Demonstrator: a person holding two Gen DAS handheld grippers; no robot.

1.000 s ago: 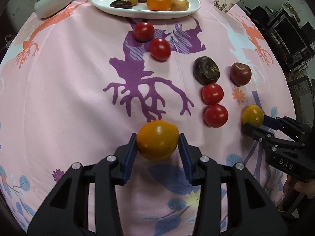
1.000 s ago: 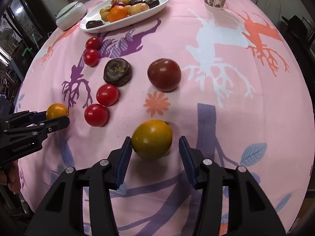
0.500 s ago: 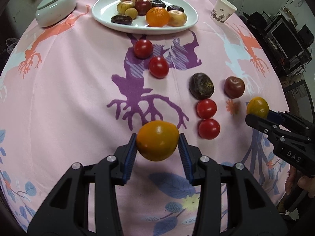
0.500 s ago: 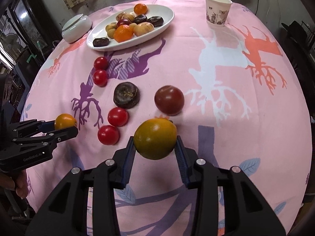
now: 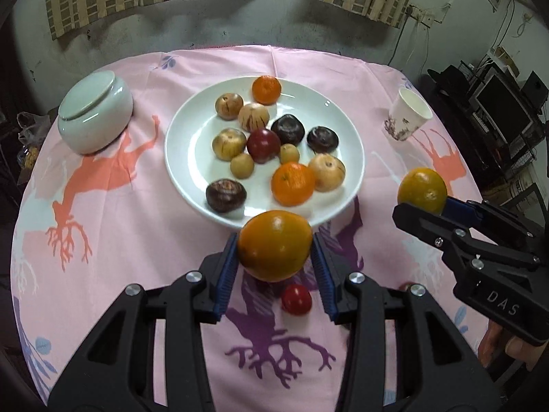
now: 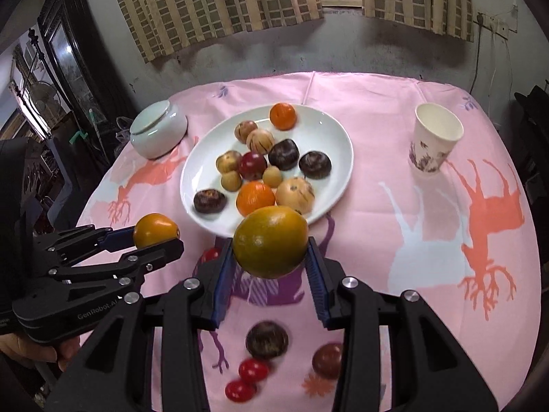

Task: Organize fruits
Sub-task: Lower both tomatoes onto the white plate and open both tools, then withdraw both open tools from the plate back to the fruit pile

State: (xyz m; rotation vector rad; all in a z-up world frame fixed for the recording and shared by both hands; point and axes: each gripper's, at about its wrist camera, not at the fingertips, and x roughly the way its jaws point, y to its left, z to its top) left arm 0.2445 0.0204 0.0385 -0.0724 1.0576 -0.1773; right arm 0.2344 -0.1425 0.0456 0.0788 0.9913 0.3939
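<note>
My left gripper is shut on an orange-yellow fruit, held in the air just before the near rim of the white plate. My right gripper is shut on a greenish-orange fruit, also raised at the plate's near rim. Each gripper shows in the other's view: the right gripper at the right, the left gripper at the left. The plate holds several fruits. Red tomatoes, a dark passion fruit and a dark tomato lie loose on the pink cloth.
A pale lidded ceramic bowl stands left of the plate, a paper cup to its right. One red tomato lies under my left fingers. A wall with curtains lies behind the table, and dark furniture stands on both sides.
The right gripper closed on its fruit and lifted it off the cloth. Both grippers rose and moved forward with their fruits, up to the plate's near rim.
</note>
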